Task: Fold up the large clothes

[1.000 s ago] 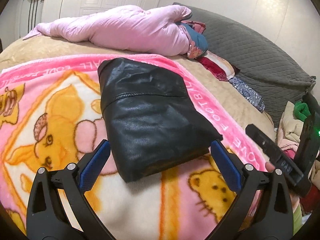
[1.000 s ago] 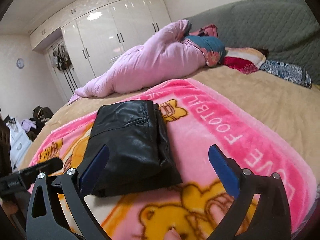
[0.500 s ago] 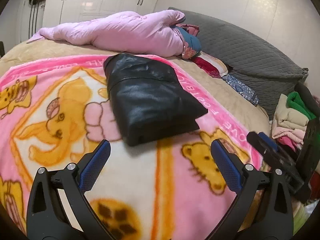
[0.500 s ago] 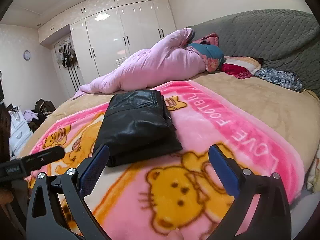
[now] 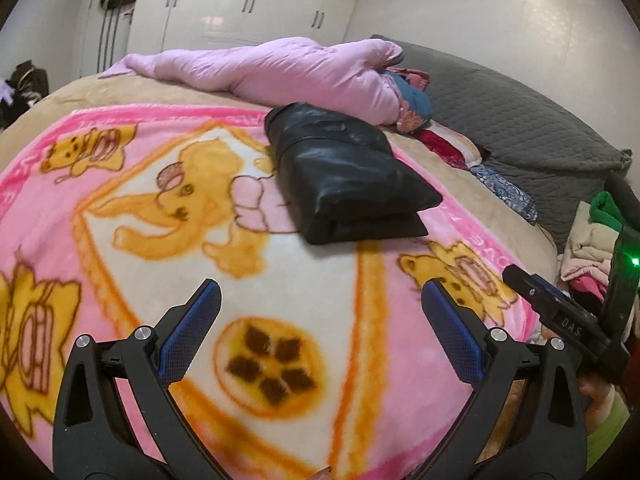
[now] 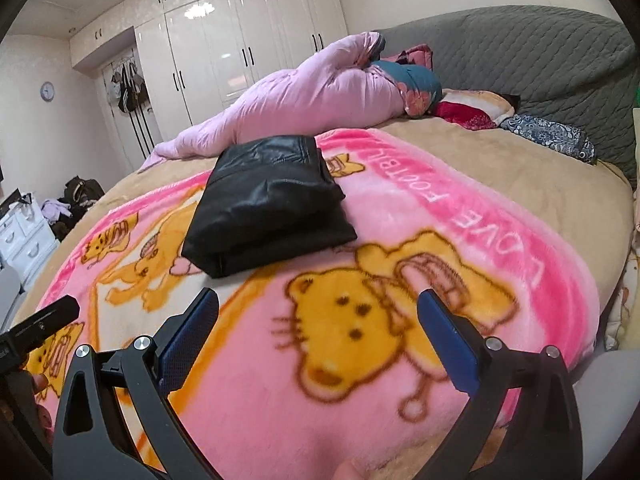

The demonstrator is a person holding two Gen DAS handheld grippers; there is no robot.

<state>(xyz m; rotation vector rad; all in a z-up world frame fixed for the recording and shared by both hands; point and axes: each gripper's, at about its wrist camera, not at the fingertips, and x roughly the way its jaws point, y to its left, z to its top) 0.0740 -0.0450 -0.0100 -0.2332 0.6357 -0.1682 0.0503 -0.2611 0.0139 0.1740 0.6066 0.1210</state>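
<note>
A black leather garment (image 5: 348,176) lies folded into a thick rectangle on the pink cartoon blanket (image 5: 200,240); it also shows in the right wrist view (image 6: 268,204). My left gripper (image 5: 320,304) is open and empty, held above the blanket well short of the garment. My right gripper (image 6: 318,312) is open and empty, also back from the garment over the blanket (image 6: 400,320). The right gripper's body shows at the right edge of the left wrist view (image 5: 560,312).
A rolled pink duvet (image 5: 280,68) lies across the bed behind the garment, also in the right wrist view (image 6: 312,100). A grey quilted headboard (image 6: 520,52) stands at the right. Pillows (image 6: 472,110) lie by it. A clothes pile (image 5: 592,248) sits off the bed's right side. White wardrobes (image 6: 248,48) line the back wall.
Both grippers have pulled back from the folded black garment toward the near edge of the bed; the garment stays in place. Both remain open.
</note>
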